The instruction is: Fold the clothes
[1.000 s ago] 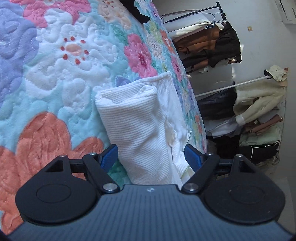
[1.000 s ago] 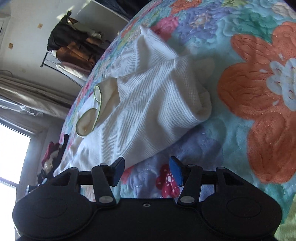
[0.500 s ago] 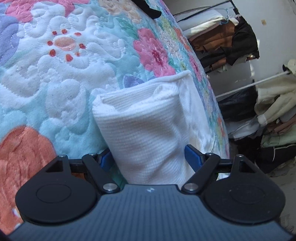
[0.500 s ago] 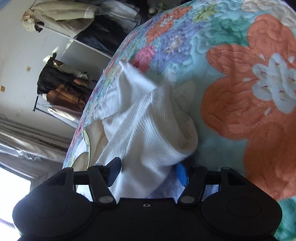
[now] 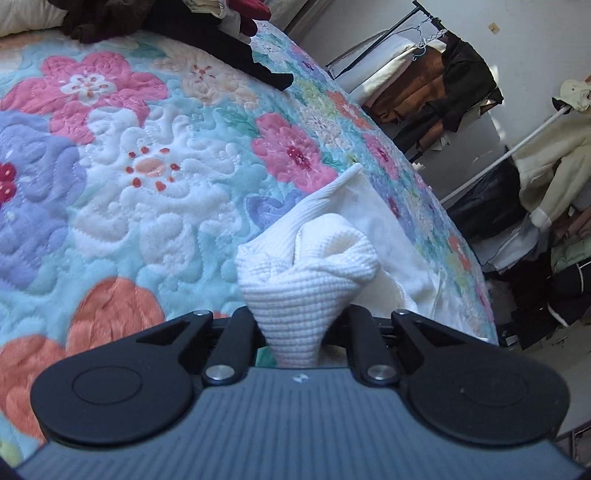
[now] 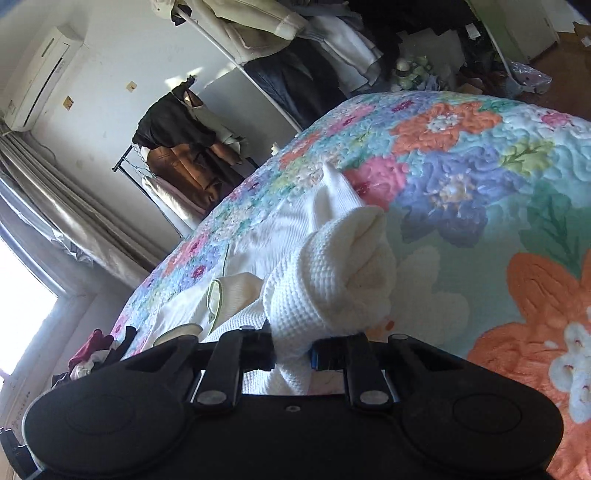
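The left gripper [image 5: 295,332] has its jaws closing on a bunched fold of the white waffle-knit garment [image 5: 310,273], the cloth pinched between them and puckered into a cone just beyond; the rest of the garment lies flat on the floral quilt [image 5: 140,177] toward the right edge of the bed; dark clothes [image 5: 207,33] are heaped at the far end; a clothes rack [image 5: 443,92] stands to the right. The right gripper [image 6: 291,354] likewise has its jaws closing on a rolled fold of the same garment, which spreads away to the left over the quilt; a curtain [image 6: 62,218] hangs at far left.
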`<state>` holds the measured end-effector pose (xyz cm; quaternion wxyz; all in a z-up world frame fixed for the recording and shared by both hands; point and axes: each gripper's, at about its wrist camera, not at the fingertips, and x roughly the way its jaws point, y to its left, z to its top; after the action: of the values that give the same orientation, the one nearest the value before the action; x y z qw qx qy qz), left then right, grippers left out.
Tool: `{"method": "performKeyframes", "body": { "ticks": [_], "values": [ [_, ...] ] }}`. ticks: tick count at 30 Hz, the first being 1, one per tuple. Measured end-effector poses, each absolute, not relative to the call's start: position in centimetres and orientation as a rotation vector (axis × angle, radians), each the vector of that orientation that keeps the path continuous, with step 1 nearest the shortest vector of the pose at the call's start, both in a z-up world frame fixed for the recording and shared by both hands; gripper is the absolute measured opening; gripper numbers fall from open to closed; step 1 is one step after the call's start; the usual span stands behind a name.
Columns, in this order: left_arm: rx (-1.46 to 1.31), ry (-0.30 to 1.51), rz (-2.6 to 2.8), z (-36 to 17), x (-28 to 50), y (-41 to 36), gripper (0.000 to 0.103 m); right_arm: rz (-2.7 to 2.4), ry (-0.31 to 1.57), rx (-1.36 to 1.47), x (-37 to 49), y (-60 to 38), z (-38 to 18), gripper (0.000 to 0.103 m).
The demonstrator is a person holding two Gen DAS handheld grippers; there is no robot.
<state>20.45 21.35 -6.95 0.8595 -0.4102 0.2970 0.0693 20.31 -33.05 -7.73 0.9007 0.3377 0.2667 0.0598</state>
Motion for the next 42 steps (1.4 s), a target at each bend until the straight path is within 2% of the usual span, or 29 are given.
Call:
{"method": "performKeyframes", "body": {
  "ticks": [4, 14, 20, 28, 31, 34, 37, 38, 42],
  "values": [
    [-0.800, 0.640, 0.203, -5.6, 17.4, 19.8, 0.010, 0.149, 0.590, 0.736, 18.6, -34.6, -7.3, 0.017],
    [-0.783, 0.760, 0.251, -5.0, 9.9, 17.1, 0.010, 0.171, 0.619, 0.528, 11.6, -36.2, -5.9, 0.016],
    [-0.720, 0.892, 0.263, -6.4, 9.0, 14.9, 0.011, 0.100, 0.687, 0.545, 10.3, -38.1, -8.6, 0.016],
    [-0.676, 0.899, 0.238, -6.4, 7.8, 14.1, 0.011, 0.148, 0.628, 0.385, 9.5, -37.4, -4.9, 0.015],
    [-0.727, 0.967, 0.245, -9.4, 8.1, 14.5, 0.013, 0.106, 0.712, 0.374, 10.6, -37.6, -7.5, 0.015],
    [-0.762, 0.964, 0.221, -10.1, 7.7, 15.1, 0.018, 0.067, 0.763, 0.381, 10.9, -37.7, -9.3, 0.016],
    [-0.724, 0.967, 0.208, -9.2, 7.6, 15.3, 0.027, 0.036, 0.781, 0.396, 10.6, -37.8, -10.3, 0.027],
    [-0.683, 0.971, 0.205, -8.5, 7.6, 15.0, 0.029, 0.024, 0.803, 0.388, 10.5, -37.8, -10.0, 0.036],
    [-0.540, 0.965, 0.171, -5.3, 6.9, 13.7, 0.032, 0.017, 0.964, 0.417, 9.8, -38.2, -7.4, 0.040]
  ]
}}
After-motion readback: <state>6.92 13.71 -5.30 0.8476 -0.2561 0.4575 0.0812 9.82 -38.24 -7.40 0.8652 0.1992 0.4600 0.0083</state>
